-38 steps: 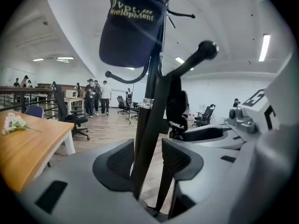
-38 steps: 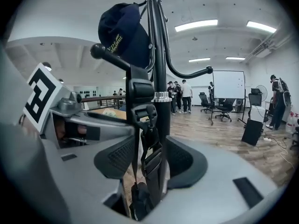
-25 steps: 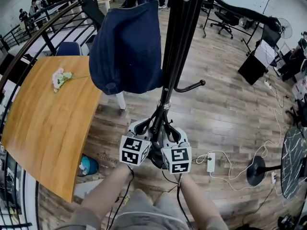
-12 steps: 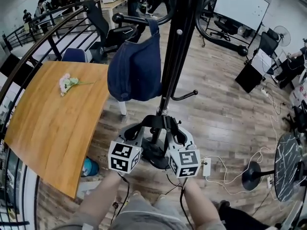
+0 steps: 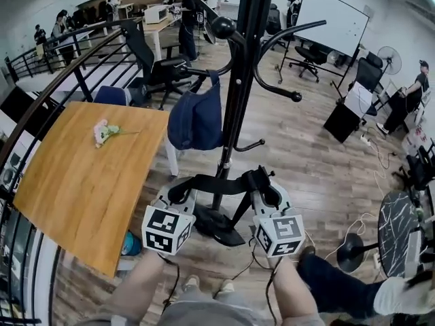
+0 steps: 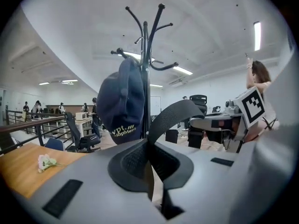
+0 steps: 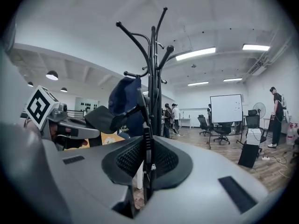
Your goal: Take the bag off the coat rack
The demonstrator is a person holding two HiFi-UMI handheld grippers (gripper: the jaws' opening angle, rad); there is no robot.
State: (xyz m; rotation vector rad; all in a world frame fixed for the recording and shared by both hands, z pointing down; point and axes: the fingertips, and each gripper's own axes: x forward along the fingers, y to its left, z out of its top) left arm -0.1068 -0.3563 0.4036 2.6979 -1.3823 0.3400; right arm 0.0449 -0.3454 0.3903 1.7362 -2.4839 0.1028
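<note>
Open-plan office. Wood-plank floor (image 5: 319,155). Left: wooden table (image 5: 75,189) bearing small pale flower (image 5: 103,132); black railing (image 5: 68,63) behind. Far end: whiteboard (image 5: 333,20) on stand, black office chairs (image 5: 311,56), standing fan (image 5: 390,60). White ceiling (image 7: 210,17), lit strip lights (image 7: 195,53).

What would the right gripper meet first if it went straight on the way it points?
Probably the black metal pole of the coat rack, nearly dead ahead of the right gripper, which is shut on a black webbing strap. The dark blue fabric bag hangs just left; depth is unclear.
</note>
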